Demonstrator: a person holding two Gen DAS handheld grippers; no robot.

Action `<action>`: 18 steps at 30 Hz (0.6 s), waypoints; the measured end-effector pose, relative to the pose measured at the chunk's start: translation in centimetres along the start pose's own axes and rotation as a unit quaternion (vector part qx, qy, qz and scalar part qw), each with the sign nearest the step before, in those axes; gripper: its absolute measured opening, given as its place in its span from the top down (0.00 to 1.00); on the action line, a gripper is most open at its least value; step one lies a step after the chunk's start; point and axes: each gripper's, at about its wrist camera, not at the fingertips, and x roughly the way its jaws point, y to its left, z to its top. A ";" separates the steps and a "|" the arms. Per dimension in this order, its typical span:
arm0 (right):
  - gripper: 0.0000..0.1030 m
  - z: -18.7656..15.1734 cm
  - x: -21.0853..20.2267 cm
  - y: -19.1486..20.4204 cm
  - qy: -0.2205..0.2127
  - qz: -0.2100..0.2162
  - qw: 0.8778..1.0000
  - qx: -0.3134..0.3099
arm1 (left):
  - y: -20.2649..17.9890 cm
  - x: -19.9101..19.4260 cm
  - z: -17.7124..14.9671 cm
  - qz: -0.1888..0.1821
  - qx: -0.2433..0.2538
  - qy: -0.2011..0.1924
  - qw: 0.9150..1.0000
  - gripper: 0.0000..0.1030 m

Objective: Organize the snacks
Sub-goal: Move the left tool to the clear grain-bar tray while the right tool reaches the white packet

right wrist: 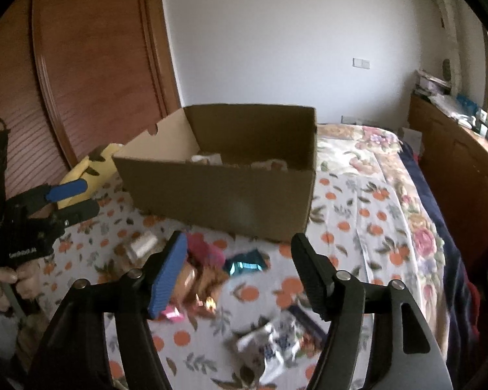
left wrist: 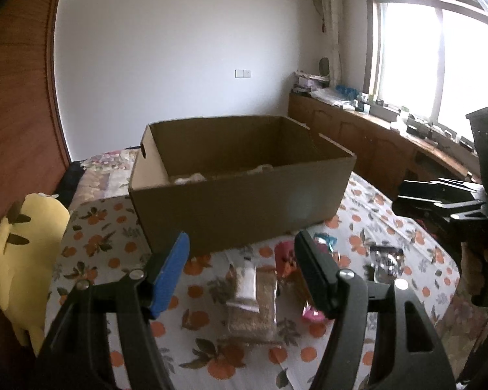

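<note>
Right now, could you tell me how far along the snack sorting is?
Partly done, it seems. A few pale wrapped items already lie in the cardboard box. Nothing is in hand: the left gripper and right gripper are both open and hold nothing. Left on the bedspread: a clear packet of brown snacks, pink wrappers, a teal wrapper and a white-and-blue packet.

Box (left wrist: 237, 201), frame centre: matt brown cardboard. Bedcloth (left wrist: 114, 247), below: printed cotton-like cloth. Wrappers (right wrist: 244, 265), lower centre: glossy foil and clear plastic. Wardrobe (right wrist: 91, 65), upper left: polished ribbed wood.
</note>
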 end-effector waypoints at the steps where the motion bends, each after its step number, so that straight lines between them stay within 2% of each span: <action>1: 0.33 -0.7 -0.1 0.1 0.002 -0.002 1.000 -0.001 | 0.0 0.2 -0.4 0.001 0.000 0.004 1.000 0.34; 5: 0.33 -3.5 0.6 0.3 0.019 0.002 1.000 0.005 | -0.2 0.4 -2.4 0.005 -0.003 0.020 1.000 0.34; 12: 0.32 -6.1 1.0 -0.1 0.020 -0.006 1.000 0.017 | -0.5 0.5 -4.6 0.011 -0.004 0.037 0.999 0.34; 14: 0.26 -6.7 1.0 -0.2 0.019 -0.009 1.000 0.020 | -0.6 0.6 -5.0 0.010 -0.006 0.039 0.999 0.34; 18: 0.20 -7.9 1.2 -0.5 0.019 -0.013 0.999 0.025 | -0.5 1.1 -5.2 0.011 -0.008 0.044 0.999 0.34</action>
